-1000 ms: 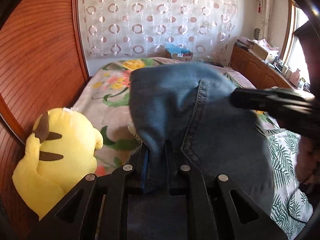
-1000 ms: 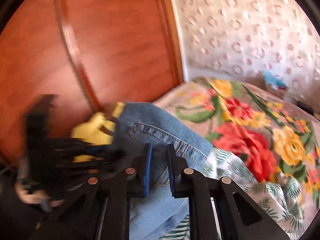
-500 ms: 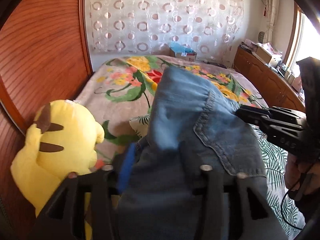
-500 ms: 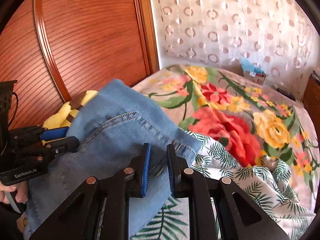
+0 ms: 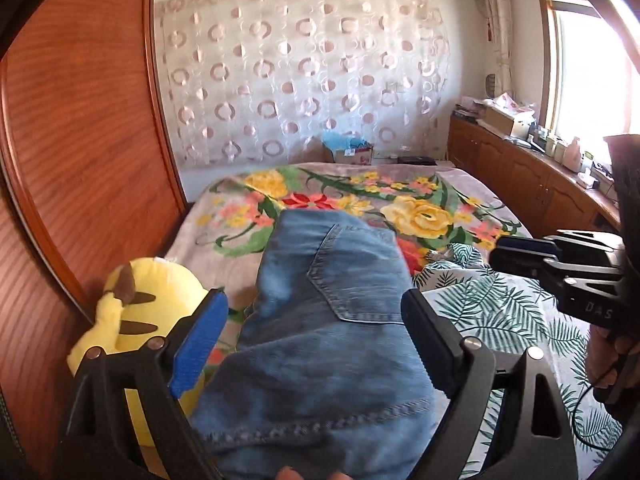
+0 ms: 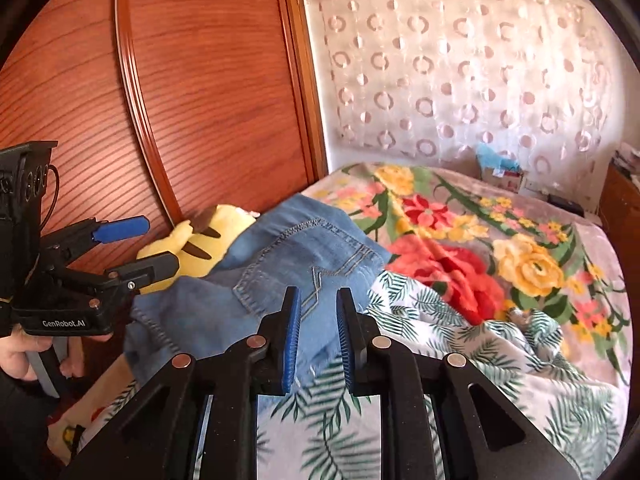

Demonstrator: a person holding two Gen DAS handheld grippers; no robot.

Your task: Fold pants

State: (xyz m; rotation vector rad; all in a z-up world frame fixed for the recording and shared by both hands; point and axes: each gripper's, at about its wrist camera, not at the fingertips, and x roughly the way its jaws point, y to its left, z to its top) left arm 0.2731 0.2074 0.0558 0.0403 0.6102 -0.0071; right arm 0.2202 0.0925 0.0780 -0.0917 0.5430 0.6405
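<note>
folded blue jeans (image 5: 332,320) dropped on the flowery bed (image 5: 420,216) beside a yellow plush toy (image 5: 136,320), with left gripper (image 5: 312,344) opening wide and right gripper (image 6: 318,340) opening too, both letting go so the fold stays flat

Folded jeans (image 5: 332,320) lie on the bed (image 5: 424,184), taken here as the landmark. A plush toy (image 5: 132,320) sits at the bed's left edge, touching the jeans, against the wooden panel (image 5: 72,140). A leaf-print sheet (image 5: 500,308) lies right of the jeans. A curtain (image 5: 304,80) hangs beyond the bed's far end; cabinets (image 5: 520,176) stand along its right.
</note>
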